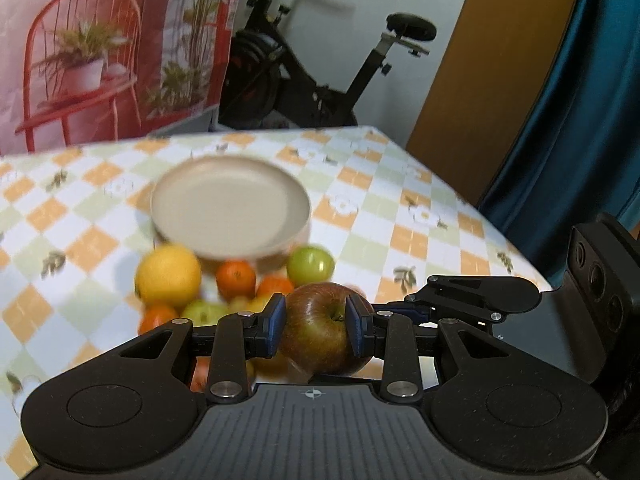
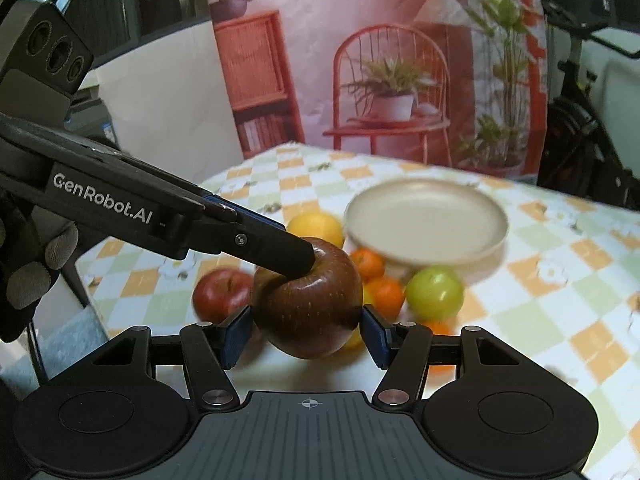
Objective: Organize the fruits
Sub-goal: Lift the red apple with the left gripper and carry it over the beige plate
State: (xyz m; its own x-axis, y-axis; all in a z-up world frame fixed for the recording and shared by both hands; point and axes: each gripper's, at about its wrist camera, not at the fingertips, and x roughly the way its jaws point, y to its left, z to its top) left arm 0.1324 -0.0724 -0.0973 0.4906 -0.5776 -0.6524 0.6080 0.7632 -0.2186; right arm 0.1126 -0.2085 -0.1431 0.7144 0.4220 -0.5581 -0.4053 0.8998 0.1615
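A dark red apple (image 1: 320,332) hangs above the checked tablecloth, and both grippers hold it. My left gripper (image 1: 316,322) is shut on its top, blue pads either side of the stem dimple. My right gripper (image 2: 306,334) is shut across the same apple's (image 2: 308,300) sides. In the right wrist view the left gripper's black finger (image 2: 288,256) comes in from the left onto the stem dimple. Below lie a yellow fruit (image 1: 168,276), tangerines (image 1: 236,278), a green apple (image 1: 311,266) and a second red apple (image 2: 222,292). Just behind them stands an empty beige plate (image 1: 230,208).
The table's right edge (image 1: 500,232) runs next to a blue curtain (image 1: 580,120). An exercise bike (image 1: 320,60) and a printed pink backdrop (image 1: 100,40) stand behind the table. A gloved hand (image 2: 36,272) holds the left gripper's body.
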